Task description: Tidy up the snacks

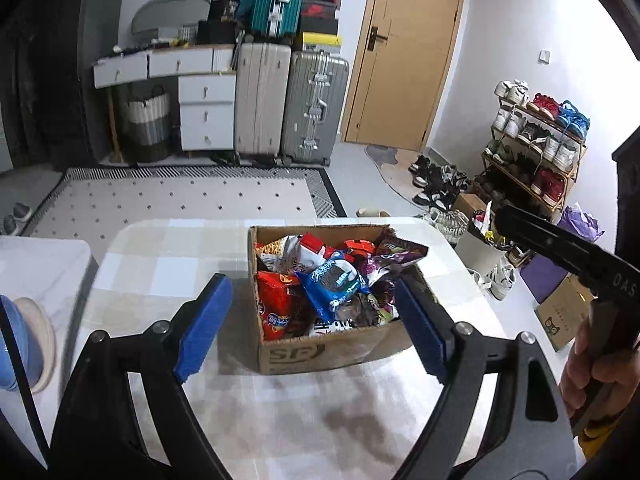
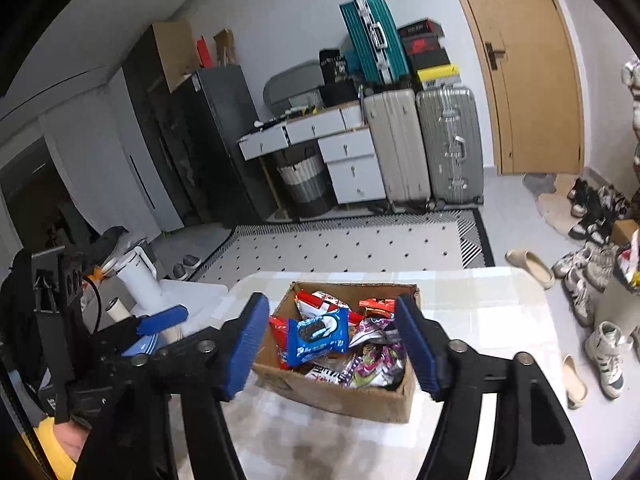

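A: What is the biggest thing in front of the grippers?

B: The table with the pale checked cloth [image 1: 168,264]. It fills the lower half of both wrist views, and the open brown cardboard box [image 1: 320,354] sits on it.

A: Where is that box relative to the left gripper [image 1: 312,328]?

B: Ahead at twelve o'clock. Its near wall shows between the two blue-padded fingers [image 1: 204,328], which stand wide apart with nothing in them. Whether they touch the box, I cannot tell.

A: And the right gripper [image 2: 334,346]?

B: Its jaws are also spread and empty. In its own view the box [image 2: 336,396] lies at twelve o'clock, framed between the pads, with the left gripper visible at nine o'clock [image 2: 160,326].

A: What is inside?

B: A heap of snack packets. A red crinkled chip bag [image 1: 280,308] lies at the box's seven o'clock corner. The blue cookie packet with a dark sandwich biscuit printed on it [image 1: 336,280] rests on top near the middle, and purple and silver wrappers [image 1: 396,256] sit toward two o'clock.

A: Seen from the right wrist?

B: The blue cookie packet [image 2: 318,338] lies just ahead of the left pad, at about eleven o'clock from the gap.
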Available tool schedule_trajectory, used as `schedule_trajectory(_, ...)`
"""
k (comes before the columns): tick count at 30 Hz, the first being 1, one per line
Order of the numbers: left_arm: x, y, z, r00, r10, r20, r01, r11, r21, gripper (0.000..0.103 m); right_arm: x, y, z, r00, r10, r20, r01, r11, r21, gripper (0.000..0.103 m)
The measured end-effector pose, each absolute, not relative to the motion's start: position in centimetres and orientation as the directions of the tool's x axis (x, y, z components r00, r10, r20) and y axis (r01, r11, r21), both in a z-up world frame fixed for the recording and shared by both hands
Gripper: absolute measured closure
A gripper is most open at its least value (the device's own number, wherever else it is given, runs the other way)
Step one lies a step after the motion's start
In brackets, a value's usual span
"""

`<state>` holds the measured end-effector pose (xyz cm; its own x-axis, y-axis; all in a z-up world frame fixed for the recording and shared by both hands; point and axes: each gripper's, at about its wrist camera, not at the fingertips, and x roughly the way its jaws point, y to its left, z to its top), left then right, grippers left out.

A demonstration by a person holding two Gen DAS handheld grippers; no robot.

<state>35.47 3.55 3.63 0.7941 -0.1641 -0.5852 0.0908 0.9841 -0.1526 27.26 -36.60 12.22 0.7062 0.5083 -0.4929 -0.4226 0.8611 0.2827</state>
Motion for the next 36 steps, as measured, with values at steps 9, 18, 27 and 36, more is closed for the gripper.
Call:
schedule_trajectory(9,25.5,4.0,9.4,0.885,-0.126,-0.449,0.082,0.990,-0.117,0.001,16.4,-39.0,17.6,0.789,0.514,-0.338,-0.466,0.858,0.217,0.008)
schedule_trajectory(18,14.2,4.5,14.8,0.950,-0.048,-0.309,0.036,0.998,-0.046,0.001,4.5,-41.1,21.8,0.858,0.484,-0.172,-0.471,0.875,0.114,0.001)
schedule_trajectory(27,3.2,6.2,15.8,0.975,0.014,-0.223,-0.020,0.999,-0.027,0.001,-3.8,-44.4,20.2,0.914,0.393,-0.100,-0.389,0.920,0.058,0.001)
schedule_trajectory(36,-4.0,9.0,15.3,0.971,0.037,-0.238,-0.055,0.996,-0.073,0.001,-10.3,-47.1,19.1,0.933,0.356,-0.059,-0.352,0.933,0.076,0.001)
